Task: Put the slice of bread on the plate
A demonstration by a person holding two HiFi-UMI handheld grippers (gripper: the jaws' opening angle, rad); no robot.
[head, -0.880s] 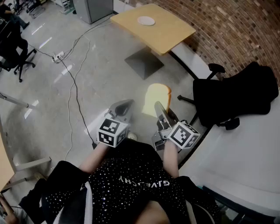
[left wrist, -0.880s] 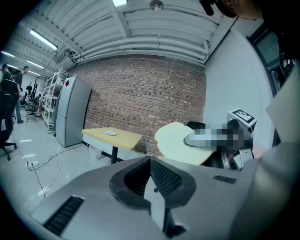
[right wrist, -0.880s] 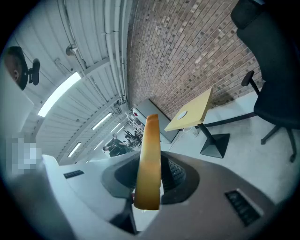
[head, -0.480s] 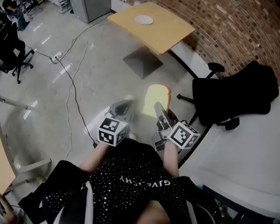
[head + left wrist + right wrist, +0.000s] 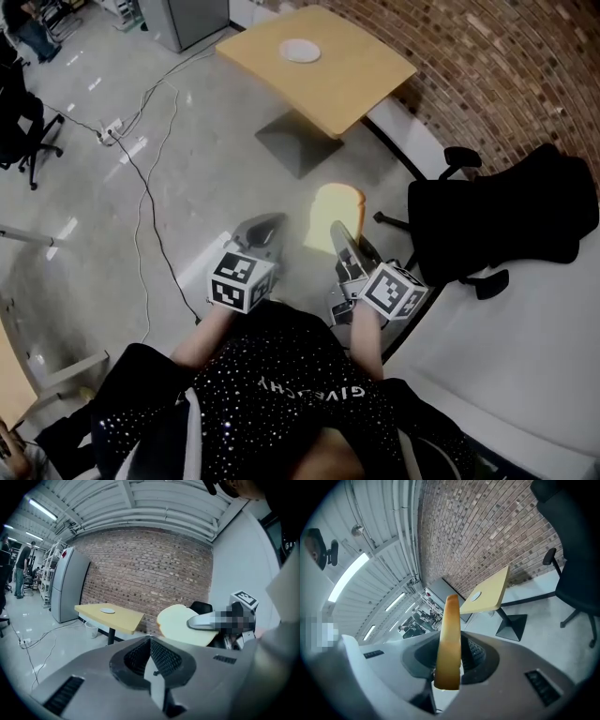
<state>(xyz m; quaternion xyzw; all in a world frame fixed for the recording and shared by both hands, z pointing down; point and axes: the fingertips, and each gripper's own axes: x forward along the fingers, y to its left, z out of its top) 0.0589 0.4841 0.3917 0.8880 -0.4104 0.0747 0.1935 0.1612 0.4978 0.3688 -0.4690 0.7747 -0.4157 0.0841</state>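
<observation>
A pale slice of bread (image 5: 335,212) stands on edge in my right gripper (image 5: 343,236), which is shut on it above the floor. In the right gripper view the bread (image 5: 449,639) rises between the pads, crust towards the camera. My left gripper (image 5: 264,226) hangs beside it, shut and holding nothing; its own view shows the closed jaws (image 5: 150,643) and the bread (image 5: 178,624) to the right. The white plate (image 5: 301,51) lies on a yellow table (image 5: 352,75) well ahead, and it also shows as a small plate (image 5: 107,611) and a distant plate (image 5: 476,596).
A black office chair (image 5: 497,214) stands close on the right, by a white desk (image 5: 534,347). Cables (image 5: 150,178) trail over the grey floor at left. The table's dark base (image 5: 298,146) sits under it, and a brick wall (image 5: 487,56) runs behind.
Both grippers keep their places and the bread stays gripped. The table, plate and chair have slid a little in the head view as the person moves.
</observation>
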